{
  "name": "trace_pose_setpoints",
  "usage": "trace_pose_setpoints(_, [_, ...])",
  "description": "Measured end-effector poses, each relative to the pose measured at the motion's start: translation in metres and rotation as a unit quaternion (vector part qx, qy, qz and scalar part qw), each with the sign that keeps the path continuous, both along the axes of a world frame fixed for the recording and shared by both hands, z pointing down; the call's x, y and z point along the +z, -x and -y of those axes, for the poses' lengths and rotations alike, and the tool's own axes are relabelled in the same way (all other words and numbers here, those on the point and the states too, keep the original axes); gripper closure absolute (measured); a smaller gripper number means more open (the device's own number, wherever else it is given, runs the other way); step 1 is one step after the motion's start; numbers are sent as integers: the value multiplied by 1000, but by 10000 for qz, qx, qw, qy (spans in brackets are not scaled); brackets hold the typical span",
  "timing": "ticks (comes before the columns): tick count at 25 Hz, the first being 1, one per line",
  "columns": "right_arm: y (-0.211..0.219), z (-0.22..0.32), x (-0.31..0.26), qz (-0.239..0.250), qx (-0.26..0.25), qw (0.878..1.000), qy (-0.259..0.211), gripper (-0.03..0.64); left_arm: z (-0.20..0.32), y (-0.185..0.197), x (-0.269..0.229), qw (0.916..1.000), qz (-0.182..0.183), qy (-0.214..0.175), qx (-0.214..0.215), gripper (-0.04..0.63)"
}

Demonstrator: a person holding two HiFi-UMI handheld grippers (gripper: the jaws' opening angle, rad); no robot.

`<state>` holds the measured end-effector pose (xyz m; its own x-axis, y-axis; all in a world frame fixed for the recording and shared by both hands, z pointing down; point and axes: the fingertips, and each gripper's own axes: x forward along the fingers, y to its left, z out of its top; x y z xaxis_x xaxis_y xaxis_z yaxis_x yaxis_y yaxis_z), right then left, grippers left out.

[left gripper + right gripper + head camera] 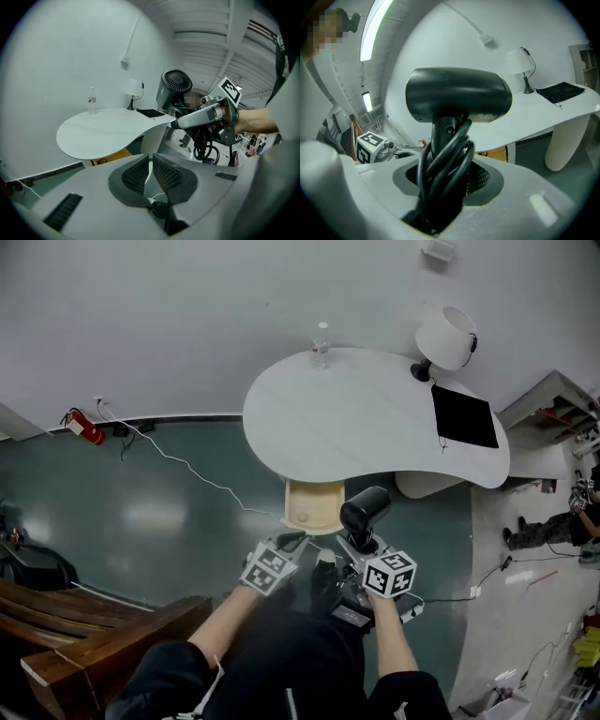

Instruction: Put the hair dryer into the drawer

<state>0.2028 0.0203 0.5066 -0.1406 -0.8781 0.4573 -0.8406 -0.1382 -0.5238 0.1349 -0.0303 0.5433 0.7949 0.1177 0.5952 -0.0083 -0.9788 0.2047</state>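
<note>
Black hair dryer (pixel 364 512) held by cord-wrapped handle in right gripper (pixel 445 187), jaws wide around it. Left gripper (pixel 151 171) empty, jaws almost together. Wooden drawer (pixel 314 507) under white table (pixel 375 418) already open; dryer near it, not yet inside. Left: lower in, release.

Readable text: none in any view.
Marker cubes (pixel 389 574), lower centre of the head view: black-and-white square patterns only, no letters or figures.
Bottle (pixel 321 345), top centre of the head view: label too small to read.
Hair dryer (pixel 457 96), centre of the right gripper view: faint print on the barrel, illegible.
</note>
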Motion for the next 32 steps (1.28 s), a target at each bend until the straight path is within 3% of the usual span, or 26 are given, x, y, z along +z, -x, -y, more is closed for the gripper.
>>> trace_pose_setpoints(8, [-52, 8, 20, -124, -1005, 9947, 159, 436, 11, -49, 12, 9972, 134, 1, -732, 561])
trace_pose_setpoints(14, [-82, 10, 31, -44, -1305, 9911, 276, 436, 23, -65, 11, 9927, 169, 8, -1190, 561])
trace_pose_setpoints(32, [-89, 37, 34, -180, -1628, 9862, 257, 436, 29, -70, 26, 9899, 340, 191, -1360, 561])
